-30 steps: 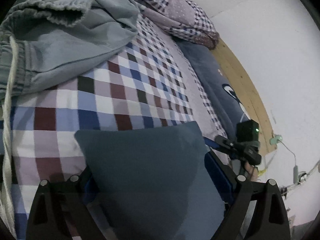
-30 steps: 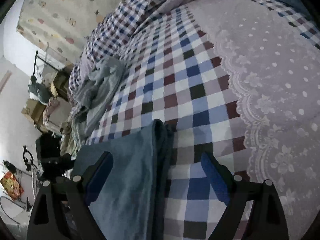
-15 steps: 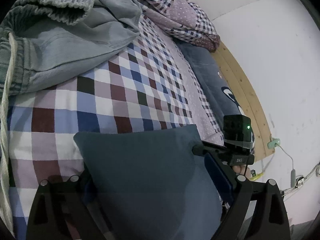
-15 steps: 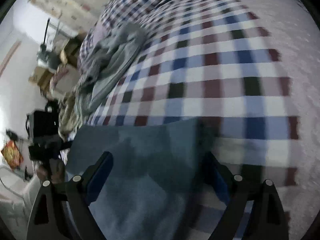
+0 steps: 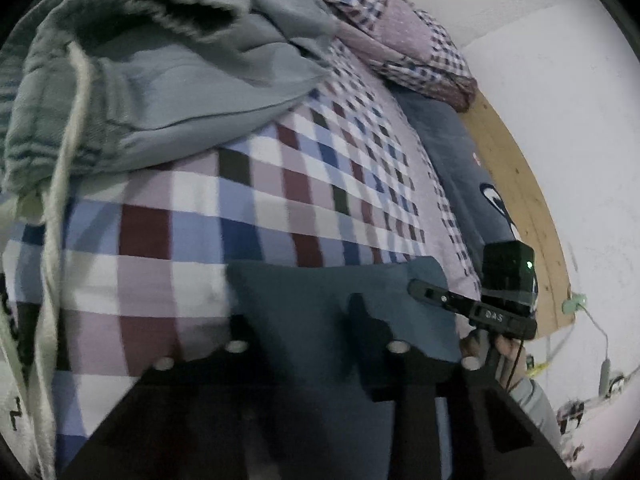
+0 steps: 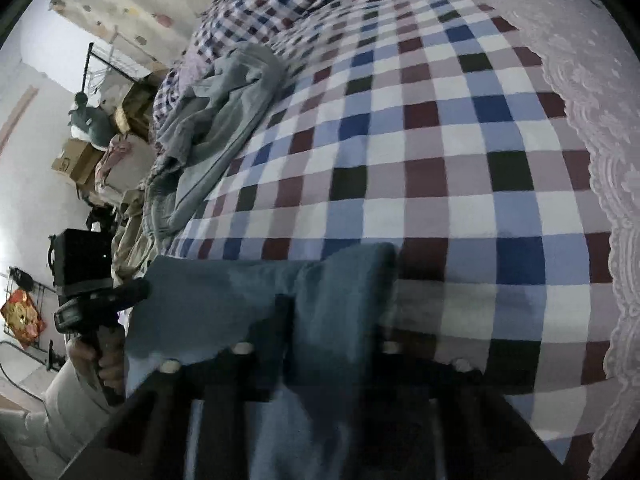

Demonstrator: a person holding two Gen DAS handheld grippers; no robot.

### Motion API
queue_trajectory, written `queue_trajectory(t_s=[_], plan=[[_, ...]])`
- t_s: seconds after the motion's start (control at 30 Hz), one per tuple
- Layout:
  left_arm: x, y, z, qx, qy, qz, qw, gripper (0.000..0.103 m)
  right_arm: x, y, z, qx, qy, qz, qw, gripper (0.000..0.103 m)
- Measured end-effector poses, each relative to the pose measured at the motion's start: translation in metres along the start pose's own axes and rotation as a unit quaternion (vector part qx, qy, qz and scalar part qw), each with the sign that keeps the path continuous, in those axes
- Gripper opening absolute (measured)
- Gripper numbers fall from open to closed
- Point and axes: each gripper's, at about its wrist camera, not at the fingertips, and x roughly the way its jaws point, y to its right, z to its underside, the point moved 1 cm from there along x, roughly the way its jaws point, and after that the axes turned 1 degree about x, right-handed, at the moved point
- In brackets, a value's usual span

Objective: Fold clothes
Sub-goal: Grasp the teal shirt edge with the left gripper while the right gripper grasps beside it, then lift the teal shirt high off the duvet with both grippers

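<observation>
The blue garment lies at the bed's near edge; both down-tilted hand-held grippers, left and right, have just closed, pinching it.

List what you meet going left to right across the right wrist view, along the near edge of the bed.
Left gripper in a hand → blue garment, with the right gripper shut on its fold → checked bedsheet → lace border.
</observation>
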Motion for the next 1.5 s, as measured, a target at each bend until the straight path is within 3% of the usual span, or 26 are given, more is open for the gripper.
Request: queue_trajectory(t_s=[0.3,0.53,0.73,0.83,0.93,1.0,1.1,1.17,1.33,1.5], plan=[[0.002,0.014,0.004,0.044,0.02,-0.033,0.9983,0.014,0.005,-0.013,0.004,-0.054,0.015,0.049,0.997,0.023],[-0.001,0.036,0.011,0.101,0.052,-0.075,0.9907,0.01,0.007,-0.021,0.008,-0.086,0.035,0.093,0.991,0.023],[-0.017,0.058,0.02,0.132,0.093,-0.082,0.9835,0.009,-0.002,-0.034,0.01,-0.096,0.056,0.123,0.986,0.017],[-0.033,0.07,0.028,0.139,0.121,-0.077,0.9799,0.008,-0.018,-0.052,0.016,-0.119,0.09,0.144,0.978,0.013],[-0.056,0.087,0.043,0.155,0.157,-0.066,0.9732,0.008,-0.04,-0.074,0.028,-0.144,0.134,0.161,0.967,0.011],[-0.072,0.104,0.062,0.181,0.184,-0.069,0.9636,0.008,-0.056,-0.091,0.04,-0.16,0.164,0.175,0.958,0.01],[-0.094,0.128,0.093,0.225,0.217,-0.082,0.9463,0.008,-0.08,-0.125,0.069,-0.208,0.217,0.221,0.928,0.01],[-0.105,0.138,0.114,0.235,0.228,-0.085,0.9409,0.008,-0.093,-0.146,0.093,-0.235,0.248,0.247,0.907,0.01],[-0.129,0.15,0.165,0.236,0.241,-0.088,0.9371,0.008,-0.118,-0.184,0.16,-0.283,0.296,0.293,0.864,0.01],[-0.159,0.163,0.195,0.224,0.26,-0.099,0.9341,0.007,-0.143,-0.208,0.204,-0.288,0.331,0.302,0.847,0.01]])
